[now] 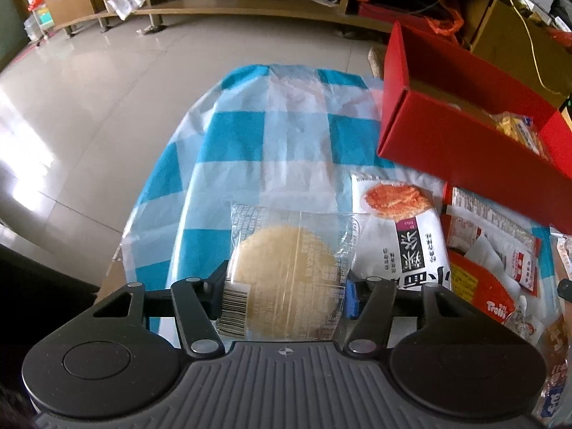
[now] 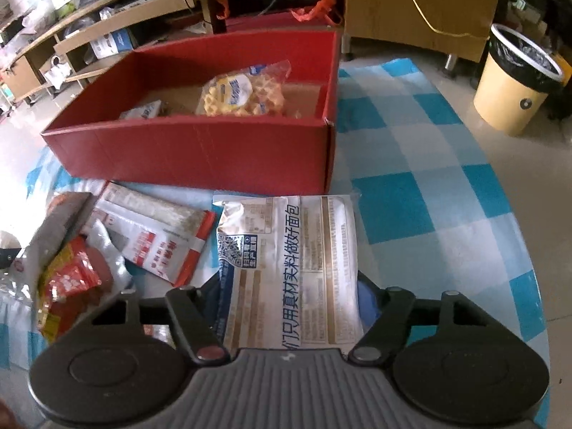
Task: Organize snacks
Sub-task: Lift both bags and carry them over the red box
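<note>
I have the left tongs [image 1: 284, 295] pinching a clear plastic packet with a round pale biscuit inside [image 1: 286, 279], gripped across its near end above the blue-and-white checked surface [image 1: 228, 143]. I judge it light, slick and brittle, so I want a gentle squeeze on the wrapper edges, not on the biscuit. My right tongs [image 2: 289, 300] are clamped on a white printed bread bag [image 2: 289, 250], which looks soft, puffy and crushable; holding the flat end seam seems safest. Both sit just short of the open red cardboard box [image 2: 200, 150], which already holds a yellow waffle packet [image 2: 243, 94].
</note>
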### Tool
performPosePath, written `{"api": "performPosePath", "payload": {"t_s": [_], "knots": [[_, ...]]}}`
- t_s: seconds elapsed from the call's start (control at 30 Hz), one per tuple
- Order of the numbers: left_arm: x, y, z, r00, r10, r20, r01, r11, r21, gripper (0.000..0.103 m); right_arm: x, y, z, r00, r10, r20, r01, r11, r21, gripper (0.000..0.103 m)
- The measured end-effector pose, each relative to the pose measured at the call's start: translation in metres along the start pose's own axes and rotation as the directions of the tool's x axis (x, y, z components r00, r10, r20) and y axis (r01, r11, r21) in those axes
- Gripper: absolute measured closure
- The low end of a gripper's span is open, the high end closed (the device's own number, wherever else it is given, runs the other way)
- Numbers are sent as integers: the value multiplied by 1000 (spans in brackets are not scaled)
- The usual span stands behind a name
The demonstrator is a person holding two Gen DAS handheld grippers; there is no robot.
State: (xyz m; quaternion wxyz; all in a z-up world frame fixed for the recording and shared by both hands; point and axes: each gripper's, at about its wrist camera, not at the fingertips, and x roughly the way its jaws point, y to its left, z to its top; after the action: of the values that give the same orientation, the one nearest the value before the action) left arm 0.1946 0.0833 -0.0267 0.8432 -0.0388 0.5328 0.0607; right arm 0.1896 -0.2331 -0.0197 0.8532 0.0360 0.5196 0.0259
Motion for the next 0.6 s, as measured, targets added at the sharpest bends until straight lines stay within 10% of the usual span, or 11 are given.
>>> {"api": "performPosePath", "payload": {"t_s": [0.6], "knots": [[-27, -1, 7, 997, -53, 53, 54, 998, -17, 38, -32, -16, 4, 997, 33, 73, -36, 999, 37, 38]]}}
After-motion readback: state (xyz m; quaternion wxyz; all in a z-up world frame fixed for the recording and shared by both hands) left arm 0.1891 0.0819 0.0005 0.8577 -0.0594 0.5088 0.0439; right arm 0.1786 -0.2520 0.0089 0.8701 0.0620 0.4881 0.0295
